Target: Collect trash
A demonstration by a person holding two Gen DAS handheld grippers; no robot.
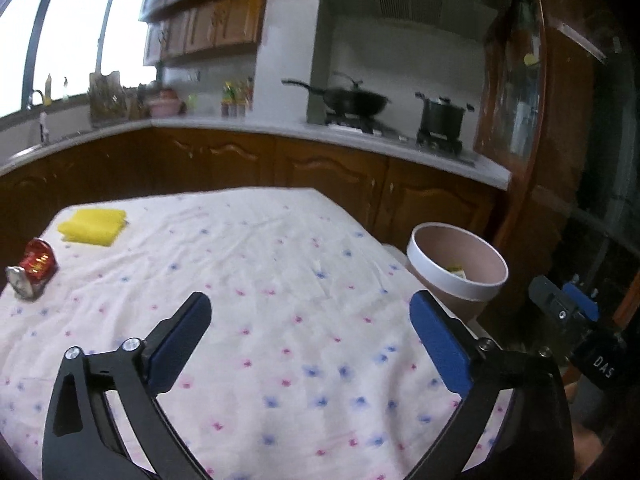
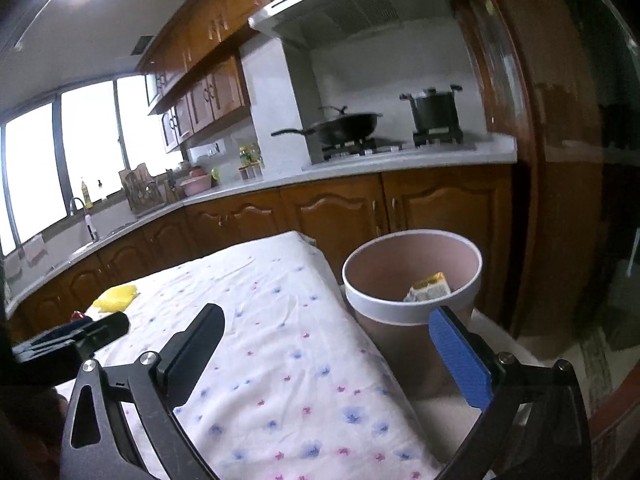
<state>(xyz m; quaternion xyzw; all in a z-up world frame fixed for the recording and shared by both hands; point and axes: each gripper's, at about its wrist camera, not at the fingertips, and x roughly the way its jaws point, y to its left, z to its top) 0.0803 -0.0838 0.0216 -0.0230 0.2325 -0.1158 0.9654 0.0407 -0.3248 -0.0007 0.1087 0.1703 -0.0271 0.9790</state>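
Note:
My left gripper is open over the flowered tablecloth, with nothing between its blue pads. Far to its left lie a red crumpled wrapper and a piece of silver foil; a yellow folded sponge cloth lies behind them. My right gripper is also open and holds nothing; it hangs over the table's right edge, just before the pink bin. A yellow carton lies inside the bin. The left wrist view also shows the bin, to the right past the table's edge.
The bin stands off the table's right side, its white rim about level with the tabletop. Wooden cabinets and a counter run behind the table, with a wok and a pot on the stove. A dark glass door stands at the right.

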